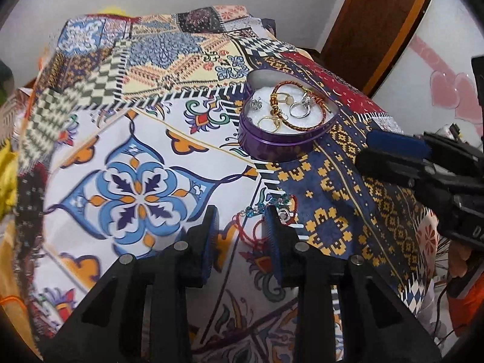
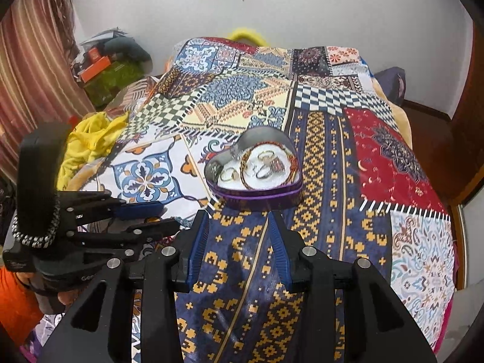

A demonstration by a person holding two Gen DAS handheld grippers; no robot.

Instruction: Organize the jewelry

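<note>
A purple heart-shaped tin [image 1: 269, 143] sits on the patterned cloth and holds a gold bangle [image 1: 302, 103], silver and gold rings on white padding. It also shows in the right wrist view [image 2: 257, 198]. A red-cord bracelet with blue stones [image 1: 257, 210] lies on the cloth between the tips of my left gripper [image 1: 242, 214], which is open; one stone end rests by its right fingertip. My right gripper [image 2: 239, 217] is open and empty, just short of the tin. It shows at the right of the left wrist view [image 1: 390, 151].
The patchwork cloth [image 2: 332, 157] covers a bed. Yellow fabric [image 2: 90, 142] lies at its left edge, with boxes and clutter [image 2: 103, 69] beyond. A wooden door frame [image 1: 378, 30] stands at the far right.
</note>
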